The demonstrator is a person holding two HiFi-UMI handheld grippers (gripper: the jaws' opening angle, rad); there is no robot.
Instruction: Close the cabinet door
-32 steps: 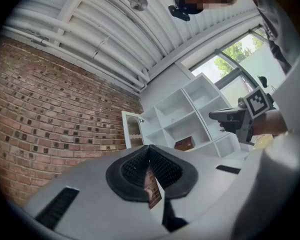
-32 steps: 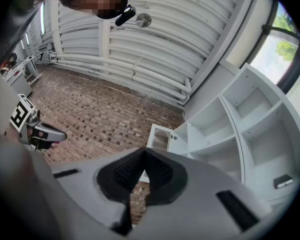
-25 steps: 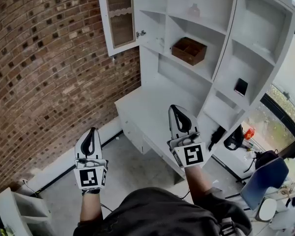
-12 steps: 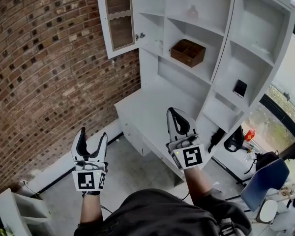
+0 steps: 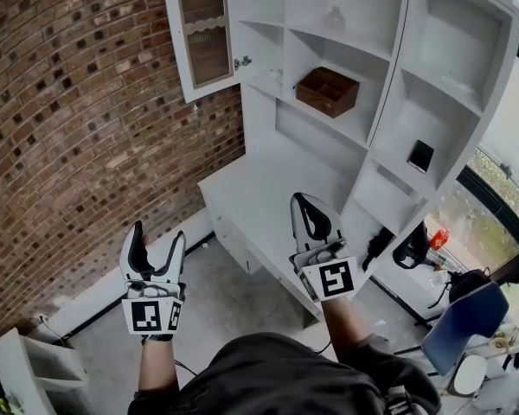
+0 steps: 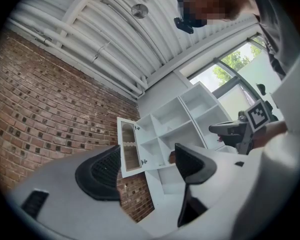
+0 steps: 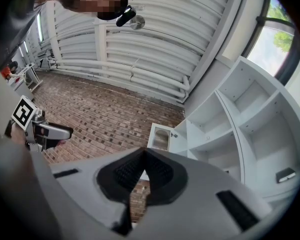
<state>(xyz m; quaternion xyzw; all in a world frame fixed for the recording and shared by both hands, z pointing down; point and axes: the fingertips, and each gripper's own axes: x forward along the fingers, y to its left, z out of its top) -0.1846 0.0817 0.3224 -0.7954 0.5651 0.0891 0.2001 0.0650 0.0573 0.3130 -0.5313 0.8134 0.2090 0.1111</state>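
- Approach step: cabinet door (image 5: 203, 33) open, untouched.
- L gripper (image 5: 158, 242) jaws just opening, now wide, nothing btwn; R gripper (image 5: 304, 204) clenched, empty.
- Next, prob: L up to door, push shut.

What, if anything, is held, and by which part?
Nothing. The left gripper has just been opening, jaws apart and empty; the right gripper is shut on nothing.

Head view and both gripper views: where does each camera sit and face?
Head view: on the person's head, looking steeply down at the cabinet, both forearms, left claw, right claw.
Left gripper view: on the left claw, whose empty jaws have just been opening, aimed up at the open cabinet door; right claw visible.
Right gripper view: on the shut right claw, aimed up likewise; left claw visible.
Shared: all show the door.
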